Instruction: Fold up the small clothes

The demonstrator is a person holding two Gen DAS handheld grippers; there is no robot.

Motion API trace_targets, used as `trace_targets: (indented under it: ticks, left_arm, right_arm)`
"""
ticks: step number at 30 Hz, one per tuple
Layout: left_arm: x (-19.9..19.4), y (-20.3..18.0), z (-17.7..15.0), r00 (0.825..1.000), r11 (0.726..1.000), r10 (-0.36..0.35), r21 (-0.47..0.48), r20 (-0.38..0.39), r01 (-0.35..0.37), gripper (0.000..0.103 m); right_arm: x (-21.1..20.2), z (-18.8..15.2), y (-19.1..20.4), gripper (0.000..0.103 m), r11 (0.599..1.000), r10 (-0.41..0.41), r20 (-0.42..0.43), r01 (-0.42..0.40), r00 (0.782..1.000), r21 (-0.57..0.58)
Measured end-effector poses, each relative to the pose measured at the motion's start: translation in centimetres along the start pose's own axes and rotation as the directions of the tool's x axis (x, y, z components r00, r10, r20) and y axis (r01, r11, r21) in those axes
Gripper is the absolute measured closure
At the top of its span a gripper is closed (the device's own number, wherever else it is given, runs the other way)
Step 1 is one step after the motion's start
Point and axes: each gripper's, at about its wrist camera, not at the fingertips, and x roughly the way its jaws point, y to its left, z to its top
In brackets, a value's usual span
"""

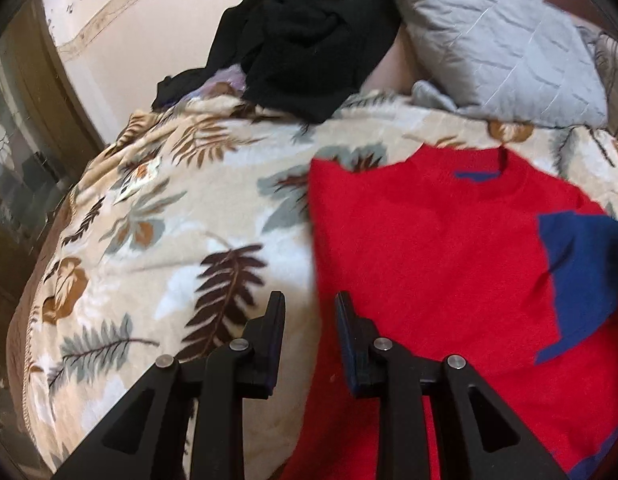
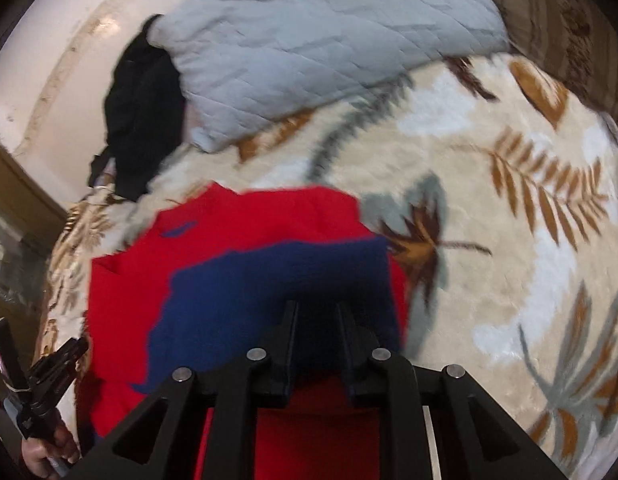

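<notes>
Red sweater point(image 1: 429, 248) flat on leaf-print blanket point(image 1: 157, 216) of bed, collar far, hem near; blue sleeve point(image 2: 277, 288) folded across chest.

Left gripper point(image 1: 309, 312): fingers parted, empty, straddling sweater's left edge.

Right gripper point(image 2: 317, 320): fingers narrowly apart over blue sleeve; pinch or not, cannot tell — blur, dark.

Sweater's near hem cut off.
</notes>
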Motion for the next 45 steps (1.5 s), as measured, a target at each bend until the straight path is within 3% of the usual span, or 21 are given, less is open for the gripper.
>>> trace_targets:
  ticks: [2, 6, 9, 13, 16, 21, 25, 30, 33, 37, 40, 45]
  left_arm:
    - [0.8, -0.2, 0.1, 1.000, 1.000, -0.003, 0.002, -0.017, 0.003, 0.077]
    - [3.3, -0.4, -0.4, 0.997, 1.000, 0.019, 0.017, -0.078, -0.017, 0.076]
    - [3.4, -0.4, -0.4, 0.997, 1.000, 0.016, 0.016, -0.077, -0.015, 0.075]
    - [2.1, 0.1, -0.3, 0.999, 1.000, 0.000, -0.002, -0.052, -0.001, 0.075]
    - [1.1, 0.2, -0.8, 0.999, 1.000, 0.002, -0.001, -0.036, -0.002, 0.057]
    - [1.5, 0.5, -1.9, 0.998, 1.000, 0.010, 0.015, -0.065, -0.009, 0.056]
    - [-1.3, 1.1, -2.0, 1.000, 1.000, -0.008, 0.008, -0.006, 0.008, 0.056]
    - [-5.5, 1.6, -2.5, 0.997, 1.000, -0.016, 0.000, 0.075, 0.016, 0.054]
    - [-8.6, 1.0, -3.1, 0.991, 1.000, -0.005, 0.014, 0.136, 0.003, 0.040]
    - [-13.1, 0.1, -5.0, 0.976, 0.999, 0.019, 0.029, 0.218, -0.026, 0.035]
    - [-15.7, 0.3, -6.8, 0.970, 0.999, 0.033, -0.013, 0.240, -0.031, 0.026]
    - [-18.9, 0.5, -9.8, 0.970, 0.997, 0.034, -0.075, 0.242, -0.016, 0.025]
  right_arm:
    - [0.1, 0.5, 0.7, 0.082, 1.000, 0.009, 0.017, -0.009, 1.000, -0.011]
    - [2.8, 1.0, 1.1, 0.081, 1.000, -0.005, -0.027, 0.005, 1.000, -0.008]
    - [4.4, 1.0, 0.7, 0.083, 1.000, -0.015, -0.046, 0.015, 0.999, -0.001]
    - [3.4, 1.1, 0.6, 0.083, 1.000, 0.009, -0.046, -0.008, 0.999, 0.014]
    - [1.9, 0.6, 0.9, 0.083, 1.000, 0.014, -0.056, -0.014, 0.998, 0.004]
    - [1.9, -1.3, 0.6, 0.080, 1.000, -0.018, -0.119, 0.018, 0.993, 0.002]
    - [0.9, -2.0, 0.9, 0.080, 1.000, -0.023, -0.111, 0.023, 0.994, -0.003]
    - [-3.6, -2.6, 2.2, 0.080, 0.998, 0.049, -0.027, -0.050, 0.998, -0.028]
    - [-6.9, -3.4, 3.0, 0.077, 0.994, 0.095, 0.047, -0.093, 0.994, -0.049]
    - [-10.5, -4.9, 4.6, 0.074, 0.992, 0.080, 0.112, -0.069, 0.990, -0.101]
    - [-13.0, -6.4, 5.7, 0.074, 0.991, 0.063, 0.153, -0.043, 0.986, -0.131]
    - [-16.5, -9.4, 7.1, 0.074, 0.985, 0.052, 0.190, -0.018, 0.980, -0.173]
